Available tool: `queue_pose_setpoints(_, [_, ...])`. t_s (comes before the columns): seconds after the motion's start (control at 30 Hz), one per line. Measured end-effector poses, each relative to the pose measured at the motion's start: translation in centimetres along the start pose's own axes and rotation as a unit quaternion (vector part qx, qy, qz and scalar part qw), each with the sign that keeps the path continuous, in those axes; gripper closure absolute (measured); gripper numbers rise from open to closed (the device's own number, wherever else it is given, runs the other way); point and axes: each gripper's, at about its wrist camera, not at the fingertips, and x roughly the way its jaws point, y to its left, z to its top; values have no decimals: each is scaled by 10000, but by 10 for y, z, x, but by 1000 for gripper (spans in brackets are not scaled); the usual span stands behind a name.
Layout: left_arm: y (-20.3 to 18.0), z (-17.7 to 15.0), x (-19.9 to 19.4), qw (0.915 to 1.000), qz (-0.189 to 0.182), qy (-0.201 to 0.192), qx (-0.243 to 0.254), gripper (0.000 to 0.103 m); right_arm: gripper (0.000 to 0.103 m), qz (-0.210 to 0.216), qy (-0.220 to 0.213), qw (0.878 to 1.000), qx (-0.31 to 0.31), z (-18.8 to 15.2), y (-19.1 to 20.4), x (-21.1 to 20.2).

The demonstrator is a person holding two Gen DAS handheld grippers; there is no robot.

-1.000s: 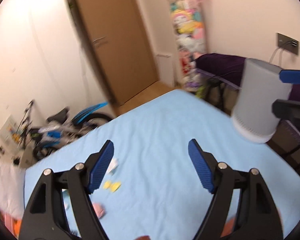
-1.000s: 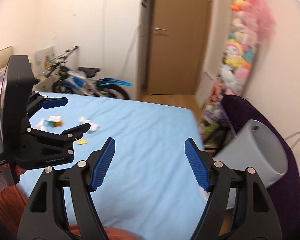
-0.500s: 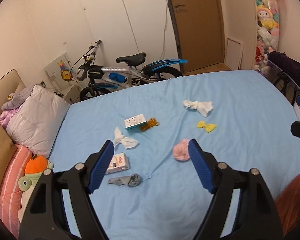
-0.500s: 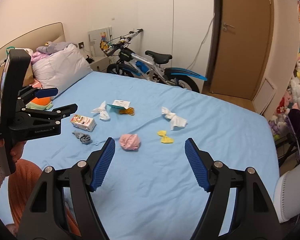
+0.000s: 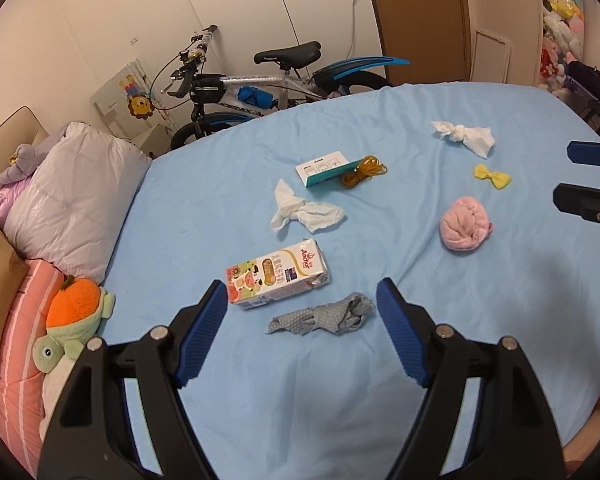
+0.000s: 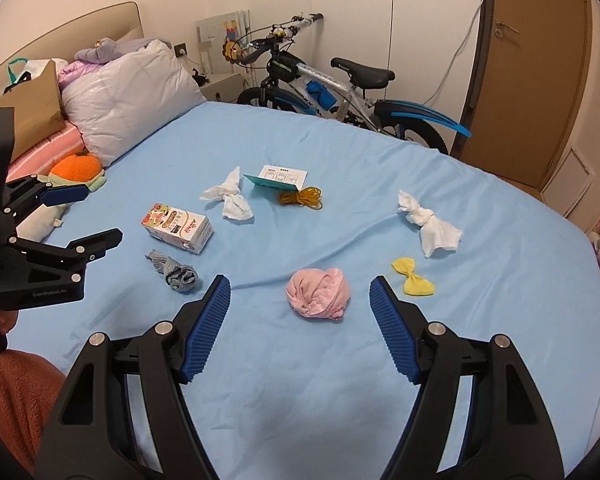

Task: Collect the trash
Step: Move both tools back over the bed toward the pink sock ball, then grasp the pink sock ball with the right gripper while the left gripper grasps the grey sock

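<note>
Across the blue bed [image 5: 380,400] the trash lies scattered and apart, none yet gathered. Both claws hang empty with jaws spread wide, probably choosing a first piece: the left claw [image 5: 300,336] frames a crumpled grey scrap [image 5: 324,316] at lower centre, beside a printed milk carton [image 5: 278,276]; the right claw [image 6: 300,328] frames a pink wad [image 6: 318,294]. Two twisted white tissues [image 5: 304,212] [image 5: 466,136], a yellow wrapper [image 5: 493,176] and a card [image 5: 326,168] lie higher up.

Both views are swinging from the door and bin onto the bed, and the left gripper [image 5: 300,334] seems to be nearing the grey crumpled scrap [image 5: 324,316].
</note>
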Motion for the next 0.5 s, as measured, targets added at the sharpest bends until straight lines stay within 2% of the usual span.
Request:
queue_pose_setpoints(0.17, [2, -6, 34, 9996, -198, 49, 190, 26, 33, -118, 253, 9996, 53, -4, -2, 48])
queue_pose_setpoints(0.5, [-8, -25, 107, 9964, -600, 467, 380, 26, 33, -356, 717, 9967, 158, -21, -19, 126])
